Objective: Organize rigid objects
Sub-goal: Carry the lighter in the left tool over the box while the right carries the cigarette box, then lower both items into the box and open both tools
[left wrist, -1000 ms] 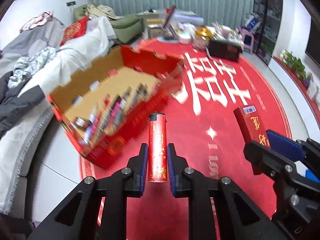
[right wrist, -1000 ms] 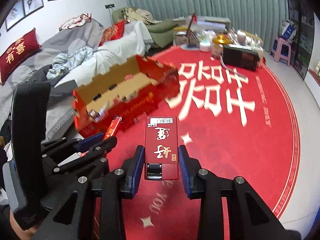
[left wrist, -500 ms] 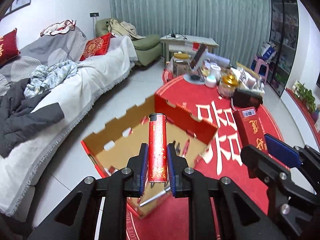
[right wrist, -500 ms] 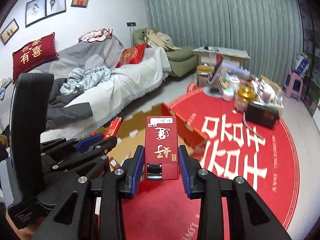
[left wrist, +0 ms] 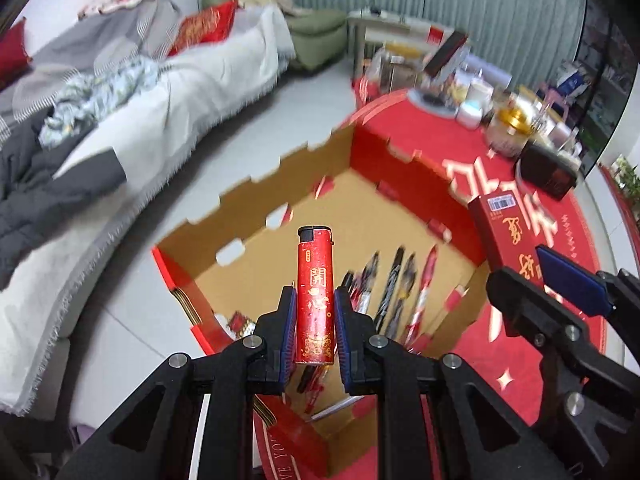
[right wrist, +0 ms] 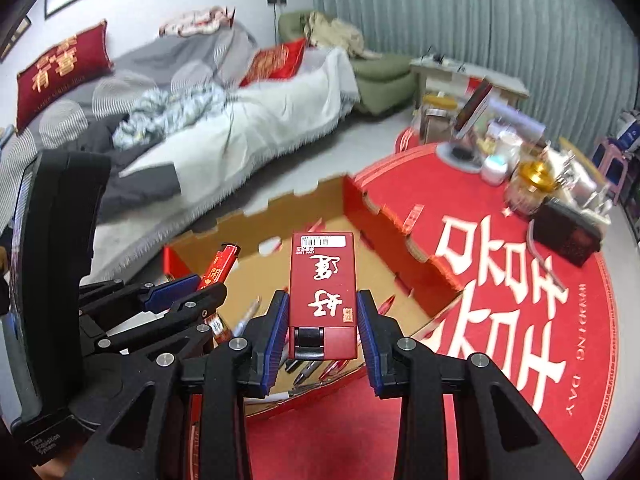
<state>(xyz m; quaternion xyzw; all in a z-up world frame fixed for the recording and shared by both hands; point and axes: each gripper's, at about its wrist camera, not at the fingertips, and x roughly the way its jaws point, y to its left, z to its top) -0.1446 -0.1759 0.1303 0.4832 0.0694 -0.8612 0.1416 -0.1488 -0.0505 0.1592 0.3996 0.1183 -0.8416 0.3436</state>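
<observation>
Two items in transit, both over my open cardboard box (left wrist: 256, 216). Left gripper (left wrist: 314, 330): jaws pinching a red lighter (left wrist: 315, 292) upright, box floor beyond at twelve o'clock. Right gripper (right wrist: 322, 330): jaws pinching a flat red case (right wrist: 323, 280), barcode end at twelve o'clock. Already stowed: a row of pens (left wrist: 394, 284) on the box floor. Outstanding, by my reckoning: lower and release both pieces inside.

Both wrist views look steeply down, close above the shared cardboard box (left wrist: 256, 184).
</observation>
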